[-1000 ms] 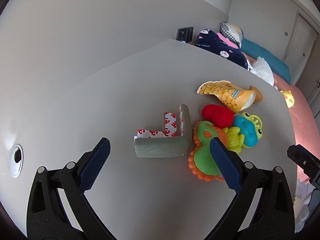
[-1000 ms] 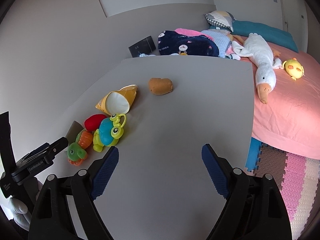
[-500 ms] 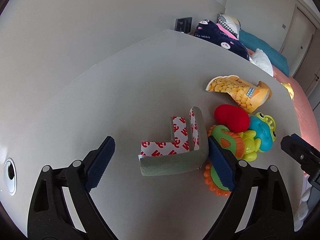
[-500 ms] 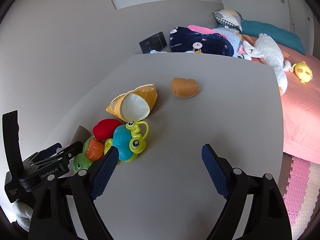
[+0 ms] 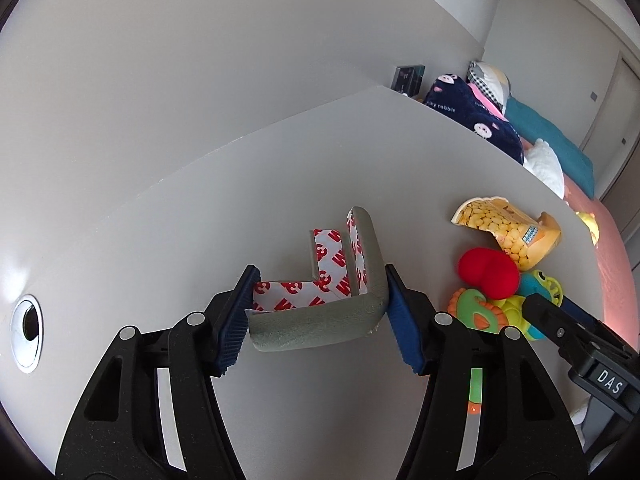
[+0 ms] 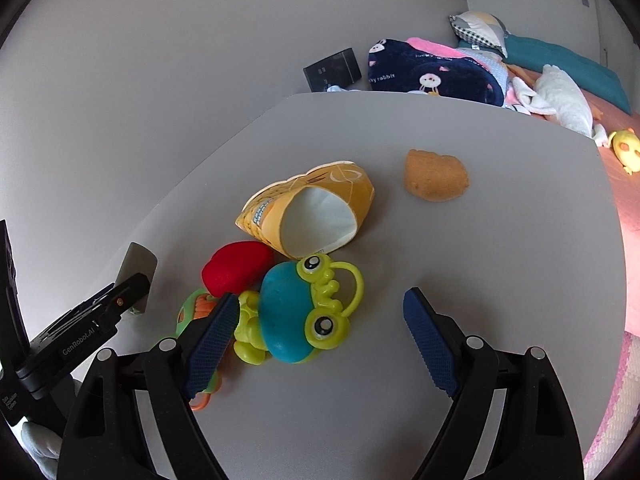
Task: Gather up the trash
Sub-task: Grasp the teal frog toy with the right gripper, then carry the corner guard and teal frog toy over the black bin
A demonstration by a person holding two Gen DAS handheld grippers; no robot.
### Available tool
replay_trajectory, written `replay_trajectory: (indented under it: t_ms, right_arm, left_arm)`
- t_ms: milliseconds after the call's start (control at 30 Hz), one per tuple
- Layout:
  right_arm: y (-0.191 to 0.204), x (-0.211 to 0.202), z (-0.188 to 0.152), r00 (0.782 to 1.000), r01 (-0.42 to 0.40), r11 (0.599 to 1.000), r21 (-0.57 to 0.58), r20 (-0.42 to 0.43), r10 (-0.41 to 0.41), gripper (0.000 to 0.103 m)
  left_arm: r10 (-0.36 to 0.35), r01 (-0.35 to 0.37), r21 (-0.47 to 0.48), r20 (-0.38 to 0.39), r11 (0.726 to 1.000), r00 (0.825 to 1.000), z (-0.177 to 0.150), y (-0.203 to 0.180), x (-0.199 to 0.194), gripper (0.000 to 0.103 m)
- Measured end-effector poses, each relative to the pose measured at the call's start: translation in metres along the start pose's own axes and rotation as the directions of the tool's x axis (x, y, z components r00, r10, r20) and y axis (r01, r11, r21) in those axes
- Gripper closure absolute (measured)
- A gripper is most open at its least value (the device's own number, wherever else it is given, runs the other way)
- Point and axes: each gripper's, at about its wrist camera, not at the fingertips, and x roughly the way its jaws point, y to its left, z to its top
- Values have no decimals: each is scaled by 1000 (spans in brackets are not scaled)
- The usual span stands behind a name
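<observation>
Left gripper [image 5: 318, 318]: jaws have just been closing around the grey foam corner guard [image 5: 320, 326]; both blue pads sit against its ends, though how firmly they press is hard to judge from this angle
Corner guard: L-shaped, lying on the grey table [image 5: 240, 200], its inner faces lined with white tape printed in red
Right gripper [image 6: 318, 334]: jaws spread wide with nothing clamped; the frog toy [image 6: 296, 316] lies between the fingers, near the left one
Snack cup [image 6: 308, 212]: yellow paper, tipped on its side, open mouth facing the right wrist camera, just beyond the frog toy
Red soft toy [image 6: 236, 266]: touching the frog toy, beside the cup
Green and orange toy [image 6: 196, 312]: partly hidden behind the right gripper's left finger
Brown sponge-like lump [image 6: 436, 176]: alone on the table, apart from the cluster
Bed [image 6: 628, 208]: pink cover, past the table's right edge
</observation>
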Motion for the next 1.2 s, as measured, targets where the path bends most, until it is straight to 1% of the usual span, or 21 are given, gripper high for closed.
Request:
replay_trajectory:
  t_ms: [33, 67, 133, 267, 300, 333, 500, 567, 600, 667, 733, 900, 1033, 1200]
  right_arm:
    - [3, 1, 0, 1000, 2, 1000, -14, -5, -2, 24]
    - [6, 2, 0, 1000, 4, 999, -31, -10, -4, 26]
    - [12, 3, -1, 1000, -2, 998, -60, -18, 1, 39]
    - [14, 0, -3, 1000, -11, 997, -73, -11, 10, 44]
    - [14, -3, -3, 1000, -10, 997, -73, -3, 10, 47]
    - [15, -6, -3, 1000, -9, 997, -74, 5, 10, 53]
    - [13, -12, -3, 1000, -11, 997, -78, -1, 11, 55]
    - [7, -18, -4, 1000, -29, 998, -56, 8, 29, 57]
    - [3, -24, -3, 999, -38, 998, -40, 19, 38, 62]
    - [-1, -31, 0, 999, -16, 999, -44, 36, 18, 65]
    - [-5, -36, 0, 999, 1, 998, -57, 43, 1, 66]
    - [-20, -51, -1, 998, 11, 999, -43, 59, -9, 66]
    - [-32, -64, -3, 998, 17, 999, -29, 68, -15, 66]
    - [-45, -79, -6, 996, 34, 999, -7, 85, -34, 66]
  left_arm:
    - [-1, 1, -1, -6, 1000, 1000, 0, 0, 1, 43]
    - [0, 0, 4, -13, 1000, 1000, 0, -1, 3, 43]
    - [2, -2, 11, -17, 1000, 1000, 0, -2, 4, 43]
    - [-3, 3, 8, -10, 1000, 1000, 1, -1, 3, 43]
    - [-3, 3, 5, -8, 1000, 1000, 1, 0, 2, 43]
    - [-3, 3, 3, -7, 1000, 1000, 1, 0, 2, 43]
    - [-5, 5, 0, -1, 1000, 1000, 1, 1, -1, 43]
    - [-5, 5, 3, 1, 1000, 1000, 1, 1, -3, 43]
    - [-6, 6, 4, 3, 1000, 1000, 1, 1, -3, 43]
    - [-4, 4, 4, 5, 1000, 1000, 0, 1, -4, 43]
    - [-4, 4, 1, 2, 1000, 1000, 0, 1, -4, 43]
    - [12, -12, 5, 14, 1000, 1000, 1, -3, -8, 43]
    - [7, -7, -3, 19, 1000, 1000, -1, -7, -16, 43]
    - [1, -1, 11, 18, 1000, 1000, -8, -20, -26, 43]
